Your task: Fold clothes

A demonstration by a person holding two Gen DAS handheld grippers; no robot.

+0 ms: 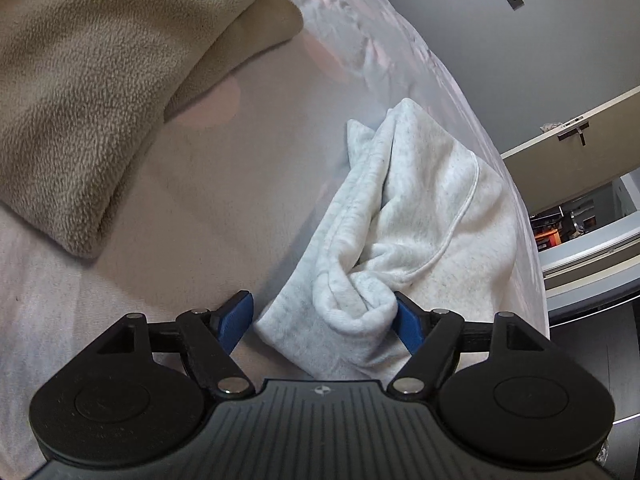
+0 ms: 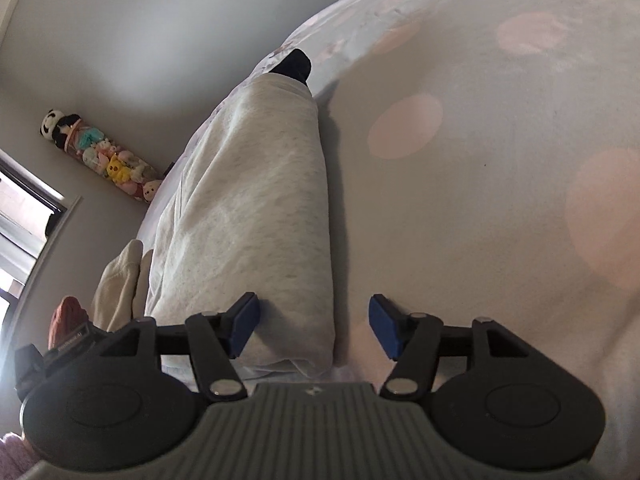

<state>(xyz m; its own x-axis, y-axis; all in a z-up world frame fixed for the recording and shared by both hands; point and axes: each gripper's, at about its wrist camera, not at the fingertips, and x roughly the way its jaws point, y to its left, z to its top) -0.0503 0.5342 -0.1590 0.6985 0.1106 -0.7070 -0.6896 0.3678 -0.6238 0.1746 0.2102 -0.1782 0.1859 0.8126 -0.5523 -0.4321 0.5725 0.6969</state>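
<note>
On the bed (image 1: 168, 208), a beige fleece (image 1: 80, 80) lay at my far left, my left tongs (image 1: 325, 320) stood wide around a bunched fold of the grey hoodie (image 1: 420, 216), and my right tongs (image 2: 314, 326) gaped wide over its folded edge.

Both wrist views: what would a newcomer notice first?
First, the light grey sweatshirt lying bunched on the bed, with the open left gripper around a rolled fold of it. In the right wrist view the same grey fabric runs away as a long folded strip, the open right gripper at its near end. Next, the beige fleece blanket at upper left and the tube of plush toys against the wall.
</note>
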